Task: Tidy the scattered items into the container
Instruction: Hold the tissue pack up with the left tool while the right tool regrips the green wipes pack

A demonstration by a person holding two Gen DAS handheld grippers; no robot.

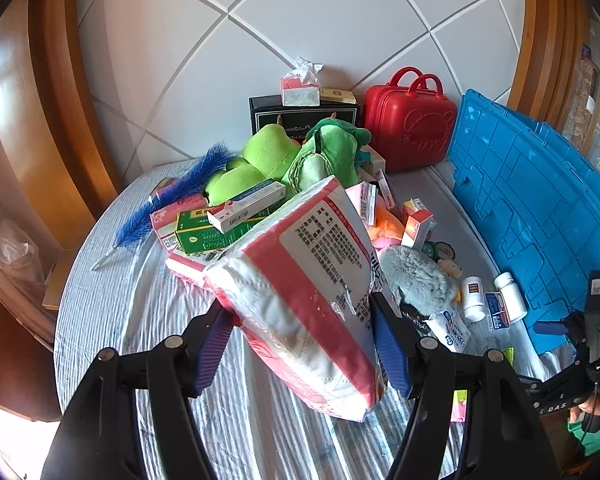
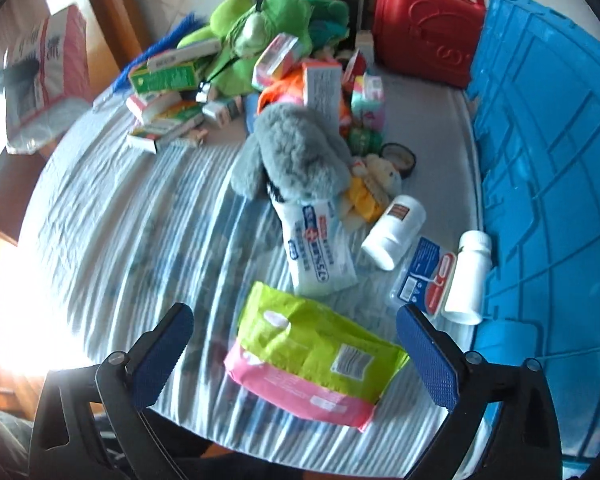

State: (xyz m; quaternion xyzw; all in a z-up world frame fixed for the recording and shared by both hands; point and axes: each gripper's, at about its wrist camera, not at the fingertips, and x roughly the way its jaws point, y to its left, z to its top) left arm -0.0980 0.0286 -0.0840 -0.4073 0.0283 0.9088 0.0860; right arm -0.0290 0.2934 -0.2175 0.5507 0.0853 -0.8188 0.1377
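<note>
My left gripper (image 1: pixel 300 340) is shut on a pink and white tissue pack (image 1: pixel 300 280) and holds it above the table; the pack also shows at the far left of the right wrist view (image 2: pixel 48 76). My right gripper (image 2: pixel 296 348) is open, its fingers on either side of a green and pink packet (image 2: pixel 312 360) lying on the striped cloth. The blue crate (image 2: pixel 548 160) stands at the right edge; it also shows in the left wrist view (image 1: pixel 532 208).
A pile lies at the back: green plush toys (image 1: pixel 292 156), small boxes (image 1: pixel 208 228), a grey plush (image 2: pixel 300 152), a white wipes pack (image 2: pixel 320 256), two white bottles (image 2: pixel 396 232), a blue duster (image 1: pixel 172 196). A red case (image 1: pixel 412 120) and black box (image 1: pixel 300 116) stand by the wall.
</note>
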